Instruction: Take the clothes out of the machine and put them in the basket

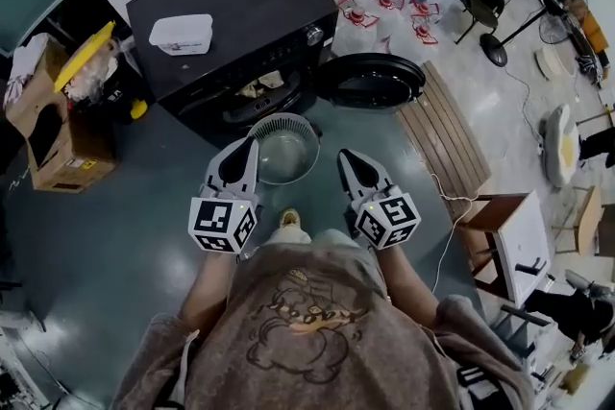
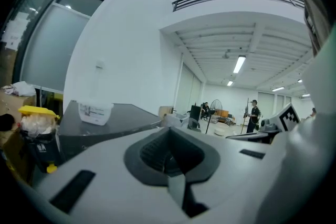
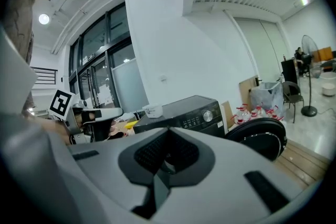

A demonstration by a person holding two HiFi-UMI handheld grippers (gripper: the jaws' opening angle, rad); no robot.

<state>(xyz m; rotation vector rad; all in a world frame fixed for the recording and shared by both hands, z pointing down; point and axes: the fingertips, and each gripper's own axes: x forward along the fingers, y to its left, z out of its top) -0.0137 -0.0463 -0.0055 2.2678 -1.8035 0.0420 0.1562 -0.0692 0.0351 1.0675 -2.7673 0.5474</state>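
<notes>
A black washing machine point(image 1: 231, 14) stands ahead of me, its round door point(image 1: 370, 80) swung open to the right. Light-coloured clothes point(image 1: 255, 89) show in its opening. A round grey basket point(image 1: 285, 125) sits on the floor just in front of the machine and looks empty. My left gripper point(image 1: 246, 149) hangs at the basket's left rim, and my right gripper point(image 1: 345, 158) hangs at its right. Both are shut with nothing in them. In the right gripper view the machine point(image 3: 184, 113) and its door point(image 3: 260, 136) lie beyond the closed jaws.
A white plastic box point(image 1: 183, 34) rests on top of the machine. A cardboard box point(image 1: 53, 125) holding a yellow item stands at the left. Several red-capped bottles point(image 1: 384, 10) stand behind the door. A wooden pallet point(image 1: 447, 134) and a small table point(image 1: 509, 240) lie to the right.
</notes>
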